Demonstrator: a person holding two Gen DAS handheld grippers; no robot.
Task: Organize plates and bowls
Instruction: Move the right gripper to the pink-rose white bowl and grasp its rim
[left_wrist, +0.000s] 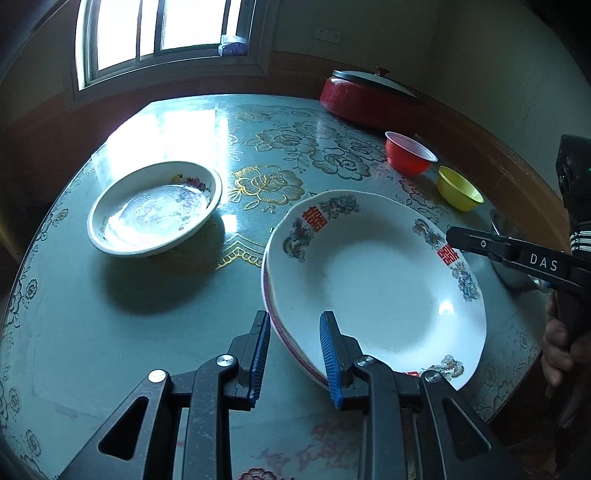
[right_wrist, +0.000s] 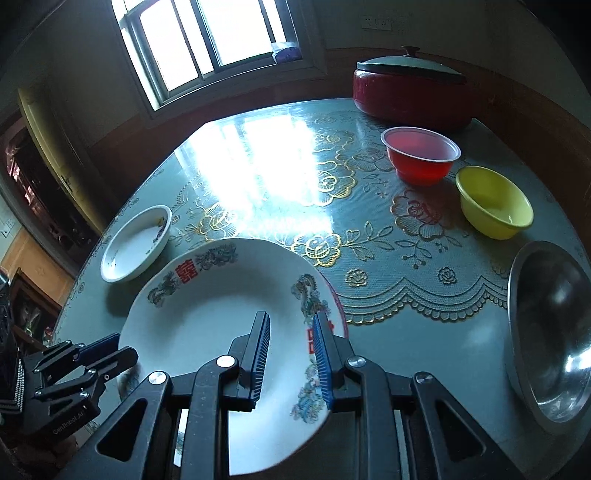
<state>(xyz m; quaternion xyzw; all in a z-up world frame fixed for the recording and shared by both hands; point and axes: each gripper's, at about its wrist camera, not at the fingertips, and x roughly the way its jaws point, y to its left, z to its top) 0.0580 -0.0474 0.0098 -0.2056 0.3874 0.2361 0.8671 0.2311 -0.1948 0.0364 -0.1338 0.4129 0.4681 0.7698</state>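
A dim room with a barred window (left_wrist: 162, 33) lights a round bench (left_wrist: 110, 314) under a glossy teal floral cover. Near its front edge sits the large white porcelain plate with red characters and dragon motifs (left_wrist: 376, 280), resting on what looks like a second, pink-rimmed plate (left_wrist: 275, 325) beneath it. The left tongs (left_wrist: 295, 354) straddle the near-left rim of both, and the right tongs (right_wrist: 291, 354) straddle the opposite rim; each pair stands narrowly parted, and whether the pads actually press the porcelain I cannot tell.

A smaller white floral dish (left_wrist: 155, 210) lies well apart to the left. A red plastic bowl (right_wrist: 421, 155), a yellow plastic bowl (right_wrist: 495, 201) and a steel basin (right_wrist: 550, 332) stand to the right, before a lidded red pot (right_wrist: 410, 88).

To do this well, I judge both grips should bite evenly, the plates stay level and move together, and the load clear the bench before travelling toward the dish.
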